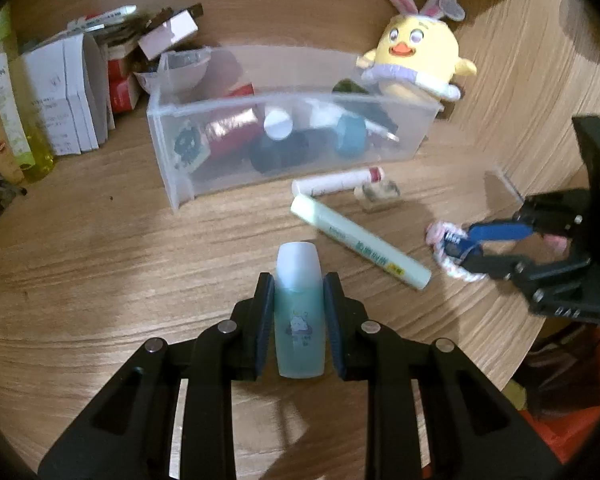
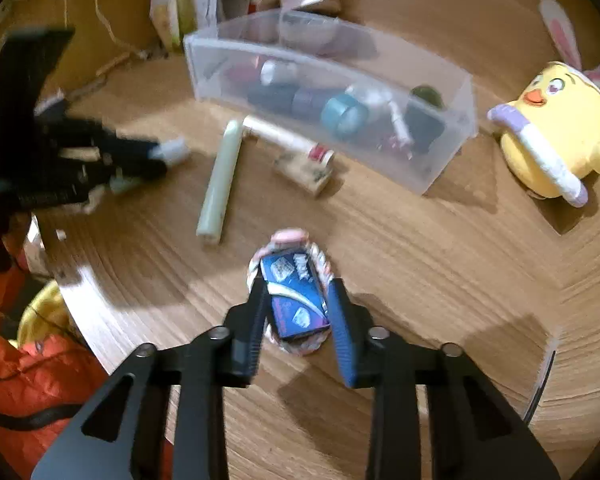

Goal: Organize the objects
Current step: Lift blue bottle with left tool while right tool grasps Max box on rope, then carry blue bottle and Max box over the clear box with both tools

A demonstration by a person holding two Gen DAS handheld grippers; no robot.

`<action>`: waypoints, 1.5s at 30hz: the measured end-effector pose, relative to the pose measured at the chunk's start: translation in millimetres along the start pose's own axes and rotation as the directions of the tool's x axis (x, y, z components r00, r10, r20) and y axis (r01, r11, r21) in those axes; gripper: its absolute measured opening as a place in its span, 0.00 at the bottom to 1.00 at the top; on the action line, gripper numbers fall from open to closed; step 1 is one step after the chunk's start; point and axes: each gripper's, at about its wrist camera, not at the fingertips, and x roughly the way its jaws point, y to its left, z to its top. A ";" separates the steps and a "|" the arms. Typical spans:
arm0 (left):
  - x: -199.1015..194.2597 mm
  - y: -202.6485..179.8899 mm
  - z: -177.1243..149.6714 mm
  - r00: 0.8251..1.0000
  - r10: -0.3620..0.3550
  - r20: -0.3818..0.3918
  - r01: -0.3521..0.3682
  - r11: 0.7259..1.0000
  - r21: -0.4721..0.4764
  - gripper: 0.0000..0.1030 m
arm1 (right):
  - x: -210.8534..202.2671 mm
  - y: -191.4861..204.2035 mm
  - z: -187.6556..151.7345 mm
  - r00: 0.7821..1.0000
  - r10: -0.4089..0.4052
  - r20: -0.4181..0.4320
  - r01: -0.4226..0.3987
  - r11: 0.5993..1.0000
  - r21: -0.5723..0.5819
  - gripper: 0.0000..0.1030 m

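We work over a round-edged bench [image 1: 100, 264] of pale wood grain, lit unevenly so that a bright patch falls across its middle while the rim sinks into shadow. Our left hand-held gripper [image 1: 299, 294] is pinching a small teal bottle [image 1: 300, 320] with a white cap, held just above the wood. Our right hand-held gripper [image 2: 296, 300] is pinching a dark blue packet [image 2: 296, 296] that sits in a pink-and-white braided ring [image 2: 286, 240]. Near the far side stands a clear plastic bin [image 1: 168, 152] holding a teal tape roll [image 1: 352, 136], a red cylinder and other small items too blurred to name. Just in front of the bin lie a pale green tube [image 1: 360, 240], a white tube with a red end [image 1: 336, 182] and a small box [image 2: 304, 170]. A yellow chick plush [image 1: 416, 60] with rabbit ears sits beside the bin's right end. White boxes and bottles [image 1: 60, 92] crowd the left edge. Beyond the bench's near edge, orange fabric [image 2: 40, 380] shows below
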 end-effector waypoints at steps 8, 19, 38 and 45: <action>-18.1 -5.8 12.1 0.998 -0.037 0.059 0.037 0.999 -0.001 0.24 | 3.3 2.8 5.3 1.000 -0.003 -0.007 0.003 0.999 -0.050 0.26; -18.9 -3.3 14.4 0.997 -0.046 0.069 0.048 0.999 -0.025 0.24 | 11.0 0.3 11.9 1.000 0.023 -0.005 -0.023 0.999 -0.023 0.25; -36.7 -3.5 58.5 0.983 -0.027 0.179 0.035 0.998 -0.043 0.24 | -45.4 -17.0 42.8 0.975 -0.052 0.217 0.027 0.993 0.113 0.24; -43.0 -1.5 83.1 0.974 -0.004 0.225 0.017 0.998 -0.056 0.24 | -52.4 -30.1 67.1 0.954 -0.062 0.294 0.011 0.985 0.170 0.24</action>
